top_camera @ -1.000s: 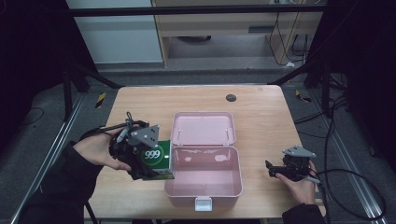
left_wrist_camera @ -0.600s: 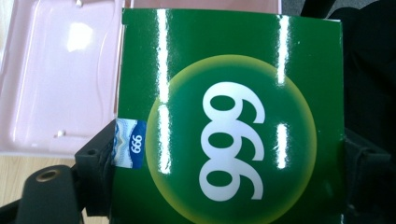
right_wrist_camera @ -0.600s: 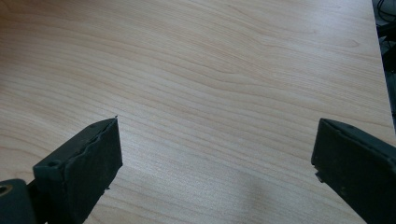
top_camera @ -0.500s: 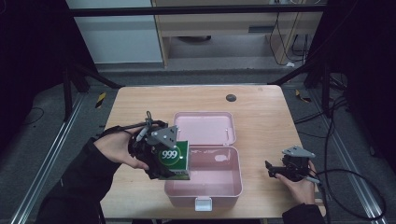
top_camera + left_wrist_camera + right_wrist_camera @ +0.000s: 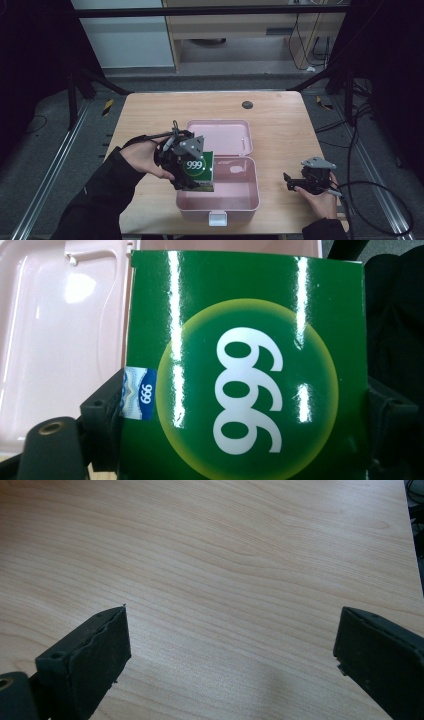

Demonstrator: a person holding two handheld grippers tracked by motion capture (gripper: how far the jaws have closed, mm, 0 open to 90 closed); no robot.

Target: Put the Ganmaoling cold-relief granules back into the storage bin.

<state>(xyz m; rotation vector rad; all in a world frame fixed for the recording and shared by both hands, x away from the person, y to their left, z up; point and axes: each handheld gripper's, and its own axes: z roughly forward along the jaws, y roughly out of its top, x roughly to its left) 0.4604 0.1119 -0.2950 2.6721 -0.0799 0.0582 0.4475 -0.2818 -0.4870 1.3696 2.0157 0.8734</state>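
High view, step in hand: placing, judged; next move calls for lowering, then releasing.
Left gripper (image 5: 192, 172): jaws clamped on the green box (image 5: 197, 171) by both side edges.
Green box: directly over the open pink case (image 5: 240, 200), at its near-left part.
Right gripper (image 5: 300, 184): jaws wide apart, empty, resting on the table (image 5: 280, 125).

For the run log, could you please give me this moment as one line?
left tool: shut on green box, over pink case | case: open | right tool: open, empty, over table
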